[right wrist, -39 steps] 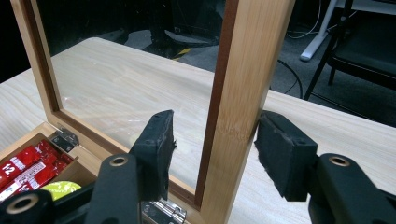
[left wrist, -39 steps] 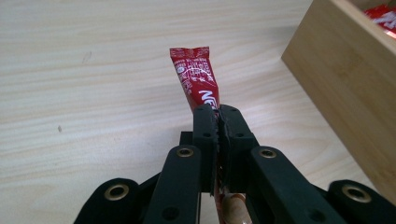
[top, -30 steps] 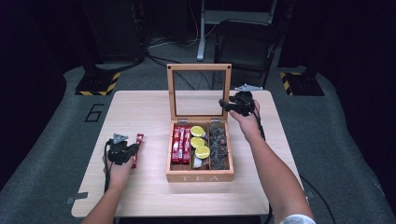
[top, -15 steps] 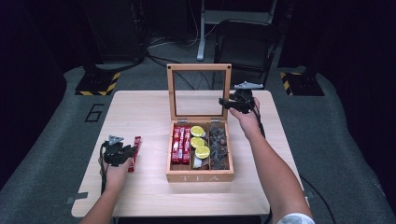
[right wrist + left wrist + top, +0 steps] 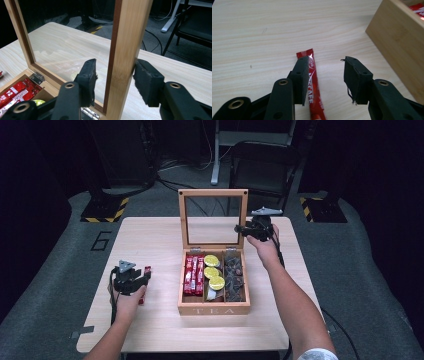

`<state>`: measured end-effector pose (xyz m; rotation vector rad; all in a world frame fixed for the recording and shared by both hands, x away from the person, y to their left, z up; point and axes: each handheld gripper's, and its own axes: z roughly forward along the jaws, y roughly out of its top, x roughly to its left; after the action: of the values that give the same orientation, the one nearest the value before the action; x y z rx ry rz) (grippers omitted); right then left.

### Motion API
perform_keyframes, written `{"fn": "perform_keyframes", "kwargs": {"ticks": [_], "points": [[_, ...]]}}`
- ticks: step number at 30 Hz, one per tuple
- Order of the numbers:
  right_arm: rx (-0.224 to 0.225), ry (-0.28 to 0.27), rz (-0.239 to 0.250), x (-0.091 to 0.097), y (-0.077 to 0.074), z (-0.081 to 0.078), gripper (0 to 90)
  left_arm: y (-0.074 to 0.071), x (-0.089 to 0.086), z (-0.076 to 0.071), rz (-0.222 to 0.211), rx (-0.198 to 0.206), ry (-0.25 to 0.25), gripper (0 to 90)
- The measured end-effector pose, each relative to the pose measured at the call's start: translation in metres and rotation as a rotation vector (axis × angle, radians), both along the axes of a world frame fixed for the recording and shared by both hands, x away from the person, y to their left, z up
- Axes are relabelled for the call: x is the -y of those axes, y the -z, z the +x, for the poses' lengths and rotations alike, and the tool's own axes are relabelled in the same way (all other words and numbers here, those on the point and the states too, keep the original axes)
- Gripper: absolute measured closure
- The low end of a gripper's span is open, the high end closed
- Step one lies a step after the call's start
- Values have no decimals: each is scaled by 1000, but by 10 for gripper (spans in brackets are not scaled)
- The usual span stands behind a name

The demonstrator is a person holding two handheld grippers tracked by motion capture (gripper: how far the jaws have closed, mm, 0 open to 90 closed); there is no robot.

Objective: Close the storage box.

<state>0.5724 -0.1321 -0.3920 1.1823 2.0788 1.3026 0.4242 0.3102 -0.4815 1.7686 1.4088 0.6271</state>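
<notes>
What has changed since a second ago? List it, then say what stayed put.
The left gripper has just opened its jaws, letting go of the red sachet, which lies flat on the light wooden table, and lifted slightly. The right gripper has been closing on the wooden tea box's glass-paned lid frame. The lid stays upright.

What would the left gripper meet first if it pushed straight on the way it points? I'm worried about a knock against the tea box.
Probably only bare table. The left gripper, jaws just opened over the red sachet, aims past the sachet's far end; the wooden tea box sits off to one side, though depth is unclear.
</notes>
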Motion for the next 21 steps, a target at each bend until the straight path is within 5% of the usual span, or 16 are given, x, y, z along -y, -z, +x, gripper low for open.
{"fn": "perform_keyframes", "kwargs": {"ticks": [21], "points": [[6, 7, 13, 5, -8, -26, 609, -48, 34, 3, -55, 80, 129, 558]]}}
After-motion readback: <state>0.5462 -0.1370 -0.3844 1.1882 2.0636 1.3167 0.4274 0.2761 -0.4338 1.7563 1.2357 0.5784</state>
